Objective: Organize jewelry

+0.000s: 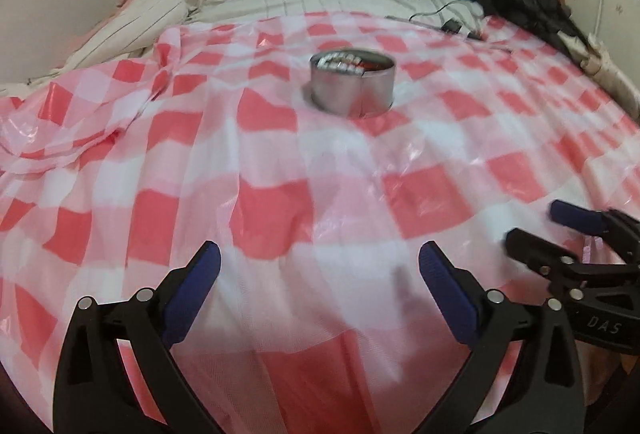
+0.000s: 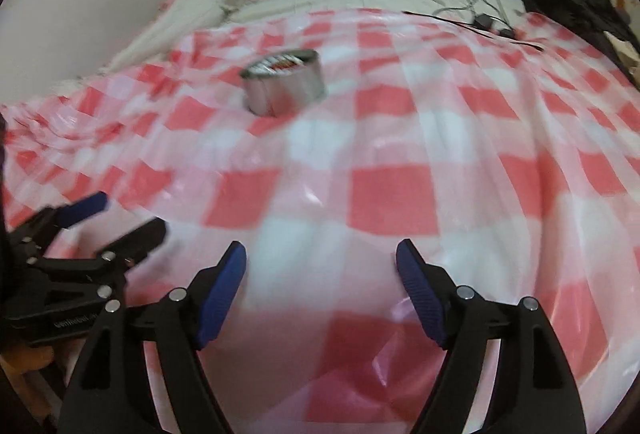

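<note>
i'm holding my left gripper (image 1: 319, 266) wide open over the pink checked sheet (image 1: 280, 162), gripping nothing. my right gripper (image 2: 321, 264) is hovering beside it, spread just as wide and empty too. the round metal tin (image 1: 353, 82) (beaded jewelry showing inside) is sitting well ahead of both.
</note>
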Tool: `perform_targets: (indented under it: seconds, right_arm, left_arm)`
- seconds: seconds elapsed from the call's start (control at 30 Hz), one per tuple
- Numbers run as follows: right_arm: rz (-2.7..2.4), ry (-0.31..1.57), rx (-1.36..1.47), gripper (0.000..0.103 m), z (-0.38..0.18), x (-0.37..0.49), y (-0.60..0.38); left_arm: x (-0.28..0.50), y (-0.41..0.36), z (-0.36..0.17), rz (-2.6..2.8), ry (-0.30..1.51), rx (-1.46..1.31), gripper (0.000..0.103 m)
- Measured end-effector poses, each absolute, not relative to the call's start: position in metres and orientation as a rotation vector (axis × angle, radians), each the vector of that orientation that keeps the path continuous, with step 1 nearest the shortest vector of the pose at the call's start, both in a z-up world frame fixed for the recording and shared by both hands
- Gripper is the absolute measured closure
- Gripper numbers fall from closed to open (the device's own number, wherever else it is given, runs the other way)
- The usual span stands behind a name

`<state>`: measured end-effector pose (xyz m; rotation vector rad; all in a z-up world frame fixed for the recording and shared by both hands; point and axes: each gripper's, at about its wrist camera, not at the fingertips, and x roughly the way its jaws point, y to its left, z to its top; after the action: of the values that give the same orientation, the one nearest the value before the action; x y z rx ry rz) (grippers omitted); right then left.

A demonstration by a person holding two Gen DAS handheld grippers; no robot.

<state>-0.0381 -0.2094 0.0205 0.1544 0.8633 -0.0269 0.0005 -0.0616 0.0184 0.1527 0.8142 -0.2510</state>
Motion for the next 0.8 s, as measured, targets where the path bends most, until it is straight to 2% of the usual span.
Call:
perform_targets:
  seconds: [0.27,0.43,0.8]
  right_arm:
    - [-0.054,0.871,0.111,0.019,0.008,-0.04,-0.204]
    - [-0.033,0.882,0.097,0.007,0.008,-0.04,-0.202]
    - [-0.033,0.869,0.106,0.007,0.008,-0.043,-0.203]
  left_arm:
    - [0.004,-0.053,0.008,-0.177,0.834,0.116,0.008]
    - [0.006,-0.049,0.004,-0.174,0.855,0.094,0.008]
    - [0.005,-0.05,0.004,-0.175,0.856,0.098,0.007]
